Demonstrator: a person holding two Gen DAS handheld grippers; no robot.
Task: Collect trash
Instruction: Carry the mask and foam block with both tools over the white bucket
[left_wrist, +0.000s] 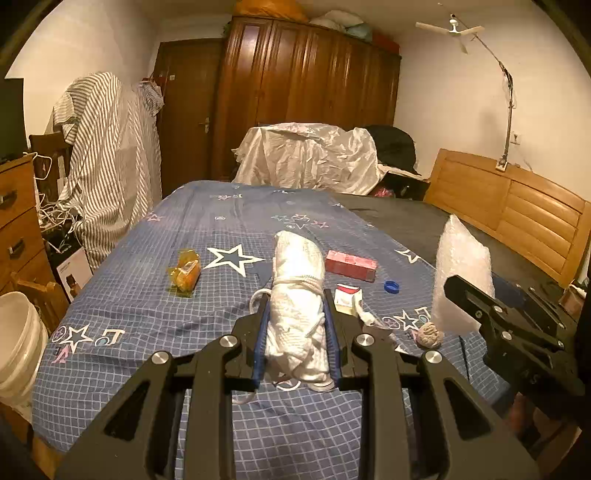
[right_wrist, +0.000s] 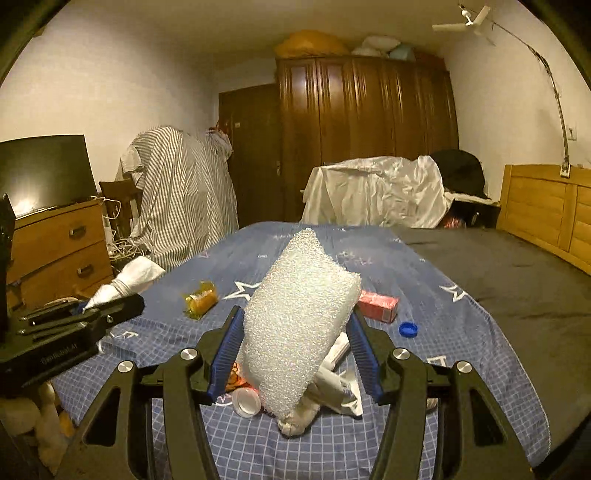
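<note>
Two pieces of trash are held above the bed (left_wrist: 155, 306): the left gripper (left_wrist: 297, 314) is clamped on a white wrapped bundle (left_wrist: 297, 280), the right gripper (right_wrist: 295, 332) on a bubble-wrap pad (right_wrist: 295, 321). On the sheet lie one red box (left_wrist: 351, 264), one blue cap (left_wrist: 392, 287) and one orange wrapper (left_wrist: 184, 275); no writing is legible.

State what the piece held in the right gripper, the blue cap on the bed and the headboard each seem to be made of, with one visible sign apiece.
Piece in the right gripper: bubble wrap, apparently soft translucent plastic; its surface is covered in tiny bubbles.
Blue cap: probably hard, glossy plastic; ridged round rim.
Headboard: looks like varnished light wood; grain and panelled slats.
</note>
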